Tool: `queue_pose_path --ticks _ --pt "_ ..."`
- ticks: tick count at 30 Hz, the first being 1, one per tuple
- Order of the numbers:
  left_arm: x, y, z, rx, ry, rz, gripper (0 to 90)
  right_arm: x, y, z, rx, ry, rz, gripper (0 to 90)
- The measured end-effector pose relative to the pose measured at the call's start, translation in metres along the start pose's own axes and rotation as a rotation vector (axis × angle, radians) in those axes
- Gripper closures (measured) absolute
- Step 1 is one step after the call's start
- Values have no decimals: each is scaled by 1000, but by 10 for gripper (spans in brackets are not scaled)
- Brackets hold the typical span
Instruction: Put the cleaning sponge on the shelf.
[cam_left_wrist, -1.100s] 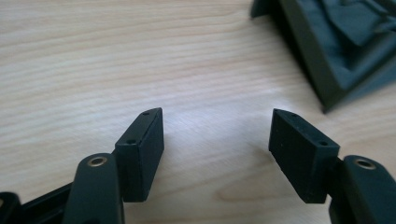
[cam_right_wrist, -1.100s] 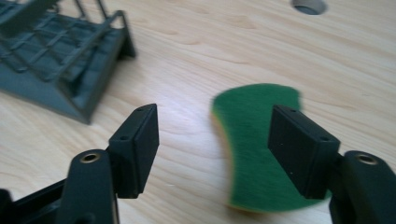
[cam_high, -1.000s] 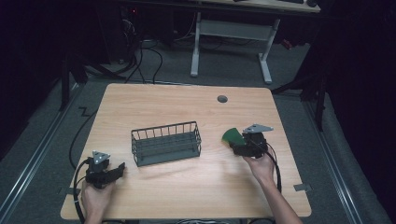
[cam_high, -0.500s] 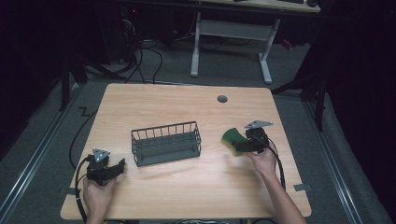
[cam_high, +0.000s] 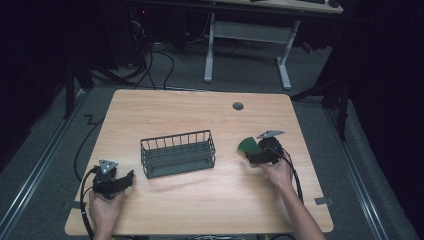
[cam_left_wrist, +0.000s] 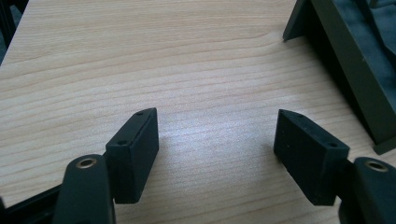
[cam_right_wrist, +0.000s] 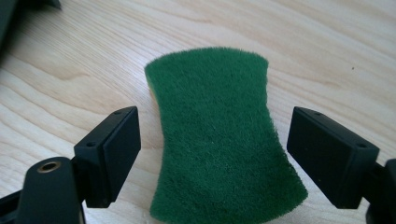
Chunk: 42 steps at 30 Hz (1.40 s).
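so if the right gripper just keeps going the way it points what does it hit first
Most likely the green sponge: it lies flat on the table directly ahead of the right gripper, between its open jaws, with gaps on both sides. How near the jaws are to the tabletop is hard to judge.

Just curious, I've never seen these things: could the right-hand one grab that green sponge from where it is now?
Probably yes. The right gripper has its fingers spread open on either side of the green sponge, with bare gaps and nothing blocking.

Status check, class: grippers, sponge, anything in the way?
Right gripper open, jaws just opening, astride sponge, not pressing. Left gripper open over bare table. Basket stands between the two.
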<state>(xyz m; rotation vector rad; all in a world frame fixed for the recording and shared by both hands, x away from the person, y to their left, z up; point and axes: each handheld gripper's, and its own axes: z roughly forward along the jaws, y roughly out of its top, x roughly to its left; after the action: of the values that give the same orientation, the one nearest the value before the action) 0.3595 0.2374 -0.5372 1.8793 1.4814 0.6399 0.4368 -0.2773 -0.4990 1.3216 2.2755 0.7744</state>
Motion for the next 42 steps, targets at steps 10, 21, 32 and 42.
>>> queue_pose_path --ticks 10,21,32,42 --pt "0 0 0 0 0 0 314 -2 -2 8 28 -15 4 240" --pt "0 0 0 0 0 0 315 -2 -3 7 28 -15 -19 271" --pt "0 0 0 0 0 0 315 -3 -3 5 23 -3 1 278" --pt "0 0 0 0 0 -1 315 -4 -3 2 9 5 5 279"
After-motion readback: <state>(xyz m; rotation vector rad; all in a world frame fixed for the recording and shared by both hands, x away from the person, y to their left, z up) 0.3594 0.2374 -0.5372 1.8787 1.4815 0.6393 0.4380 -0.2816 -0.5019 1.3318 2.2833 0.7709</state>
